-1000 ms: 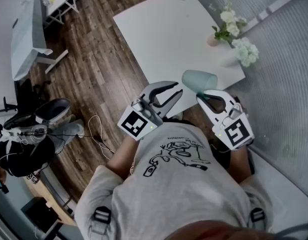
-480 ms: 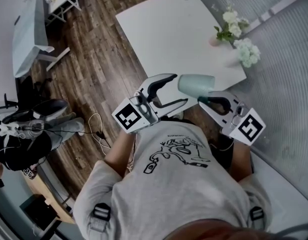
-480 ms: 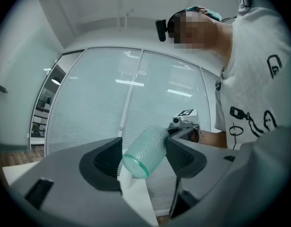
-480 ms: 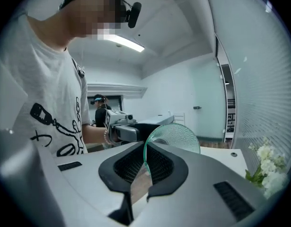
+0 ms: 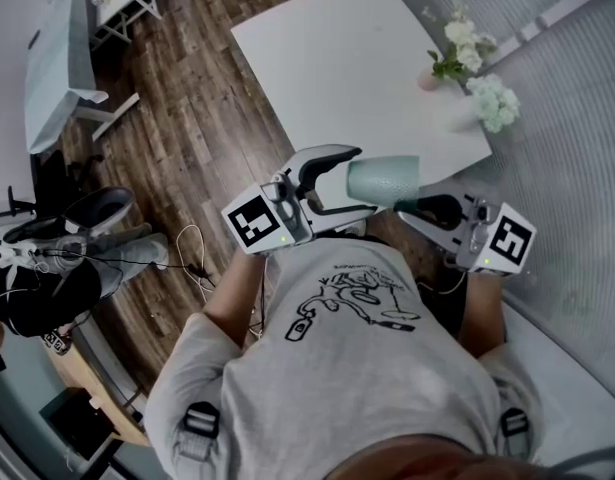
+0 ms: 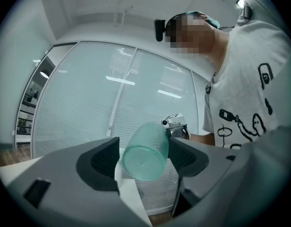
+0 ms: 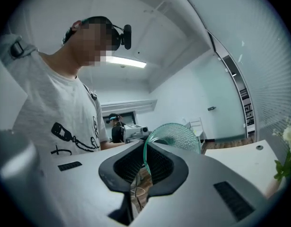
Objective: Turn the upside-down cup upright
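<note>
A pale green cup [image 5: 385, 183] hangs sideways in the air over the table's near edge, its base pointing left. My right gripper [image 5: 407, 204] is shut on the cup's rim; in the right gripper view the thin rim [image 7: 176, 135] sits pinched between the dark pads [image 7: 131, 167]. My left gripper [image 5: 364, 179] has just been opening and now stands open, one jaw on each side of the cup's base. In the left gripper view the cup [image 6: 146, 148] lies between the pads [image 6: 103, 161] without being pressed.
The white table [image 5: 327, 58] lies ahead, with a small pot of white flowers [image 5: 467, 68] at its right edge. A glass wall runs along the right. Wooden floor, a white desk [image 5: 62, 73] and a seated person [image 5: 47, 288] are to the left.
The left jaws have spread wide. The right gripper has rolled and swung the cup left, from tilted to lying sideways, so its base now sits between the left jaws.
</note>
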